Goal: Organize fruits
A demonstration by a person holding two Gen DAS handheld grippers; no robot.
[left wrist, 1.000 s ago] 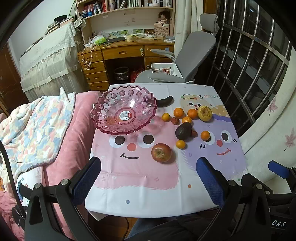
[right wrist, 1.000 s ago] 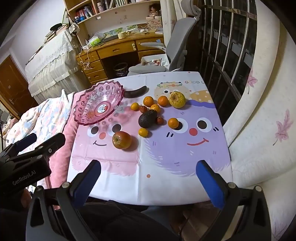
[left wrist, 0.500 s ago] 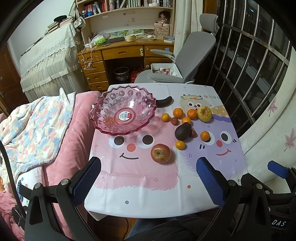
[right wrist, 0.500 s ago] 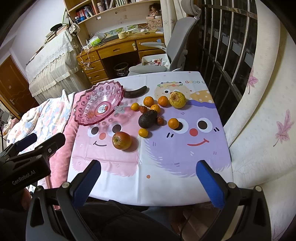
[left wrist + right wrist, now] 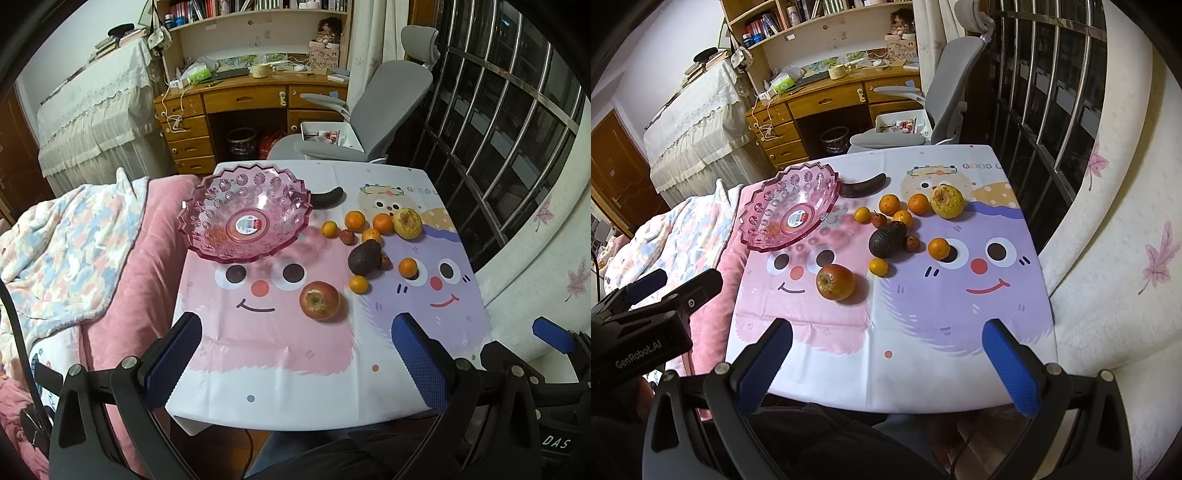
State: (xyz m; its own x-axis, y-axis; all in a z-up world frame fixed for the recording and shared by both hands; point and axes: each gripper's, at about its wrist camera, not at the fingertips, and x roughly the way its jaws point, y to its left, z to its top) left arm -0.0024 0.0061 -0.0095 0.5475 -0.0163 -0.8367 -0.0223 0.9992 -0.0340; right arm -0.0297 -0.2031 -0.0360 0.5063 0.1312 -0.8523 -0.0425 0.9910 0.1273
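Observation:
A pink plastic bowl [image 5: 245, 206] [image 5: 764, 221] stands at the table's far left, with no fruit in it. A red apple [image 5: 319, 300] [image 5: 835, 282] lies near the middle. Behind it lie a dark avocado [image 5: 364, 257] [image 5: 887, 239], several small oranges [image 5: 408, 267] [image 5: 938, 248], a yellow pear [image 5: 407, 223] [image 5: 947, 201] and a dark banana [image 5: 327, 197] [image 5: 864, 186]. My left gripper [image 5: 297, 354] is open and holds nothing, above the table's near edge. My right gripper [image 5: 888, 354] is open and holds nothing, at the near edge.
The table carries a cartoon-face cloth [image 5: 266, 350]. A pink bed with a blanket [image 5: 66, 251] lies to the left. A grey office chair [image 5: 373, 122] and a wooden desk [image 5: 240, 99] stand behind. Window bars [image 5: 509, 122] and a white floral cover [image 5: 1115, 221] are on the right.
Both views have shifted very slightly. The fruits and bowl have not moved, and both grippers stay open.

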